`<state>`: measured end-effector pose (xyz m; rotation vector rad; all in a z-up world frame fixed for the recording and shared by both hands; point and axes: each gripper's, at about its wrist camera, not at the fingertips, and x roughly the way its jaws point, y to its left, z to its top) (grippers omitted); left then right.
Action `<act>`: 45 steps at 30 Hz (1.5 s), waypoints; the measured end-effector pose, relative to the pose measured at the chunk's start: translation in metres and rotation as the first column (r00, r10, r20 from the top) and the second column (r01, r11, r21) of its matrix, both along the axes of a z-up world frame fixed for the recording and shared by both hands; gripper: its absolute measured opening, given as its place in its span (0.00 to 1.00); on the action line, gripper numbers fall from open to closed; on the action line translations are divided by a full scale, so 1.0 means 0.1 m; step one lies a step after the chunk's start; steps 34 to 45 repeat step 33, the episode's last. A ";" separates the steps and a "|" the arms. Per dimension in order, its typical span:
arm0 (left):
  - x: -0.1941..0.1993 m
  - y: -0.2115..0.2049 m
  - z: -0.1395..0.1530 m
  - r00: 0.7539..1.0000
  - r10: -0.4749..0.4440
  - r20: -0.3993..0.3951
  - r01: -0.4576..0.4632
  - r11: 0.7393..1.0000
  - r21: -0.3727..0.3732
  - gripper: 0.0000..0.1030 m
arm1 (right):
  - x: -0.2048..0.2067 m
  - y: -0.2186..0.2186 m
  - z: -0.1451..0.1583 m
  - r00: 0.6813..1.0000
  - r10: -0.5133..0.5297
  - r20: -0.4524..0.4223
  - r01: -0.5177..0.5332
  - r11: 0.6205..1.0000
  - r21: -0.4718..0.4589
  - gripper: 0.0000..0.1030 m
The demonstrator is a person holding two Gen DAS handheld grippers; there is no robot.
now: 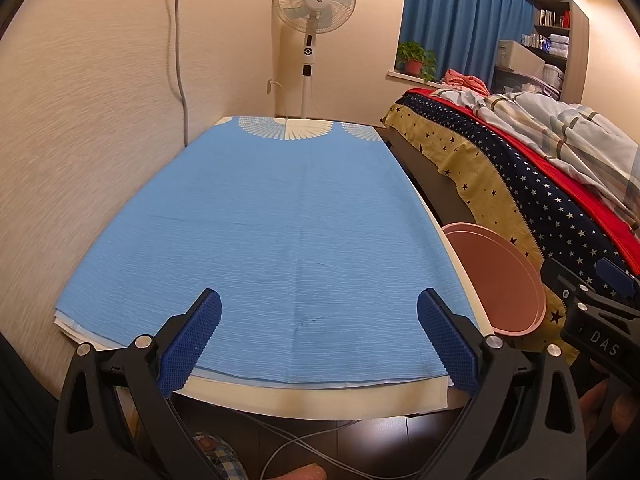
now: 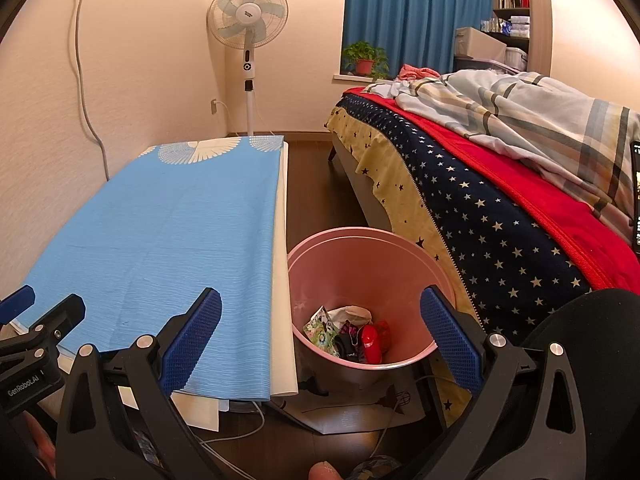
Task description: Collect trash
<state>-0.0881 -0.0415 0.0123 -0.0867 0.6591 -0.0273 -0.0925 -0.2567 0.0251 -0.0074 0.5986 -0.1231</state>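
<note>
Beside the bed: a low table under a blue cloth (image 1: 272,216), with a pink wastebasket (image 2: 372,256) on the floor between table and bed (image 2: 500,216).

Left gripper (image 1: 319,336): jaws spread wide, nothing between the blue pads; it hangs over the near edge of the cloth.

Right gripper (image 2: 320,336): jaws likewise parted and empty — it is poised above the near rim of the wastebasket.

Trash (image 2: 348,334): wrappers and a red item lie at the bottom of the wastebasket; one wrapper is green-printed, the rest too crumpled to name.

Table top: both views show bare cloth, no loose litter on it.

Step in hand: judged as the close of collection, or a search for leftover pieces. Most or all of the visible trash seems already binned.

Floor: cables (image 2: 256,436) run under the table's near end; something patterned lies low in the right wrist view, possibly a slipper or more litter — the fisheye edge is too dark to decide.

Doing it well: sweep each camera along the table's edges and the floor before finishing; keep the jaws wide until a piece sits squarely between the pads; steer clear of the cables; release only once past the wastebasket's rim.
</note>
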 end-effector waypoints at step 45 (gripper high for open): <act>0.05 0.01 -0.06 1.000 0.002 -0.026 -0.002 1.000 0.009 0.92 | 0.01 -0.02 -0.01 1.000 0.000 -0.004 0.000 1.000 -0.004 0.95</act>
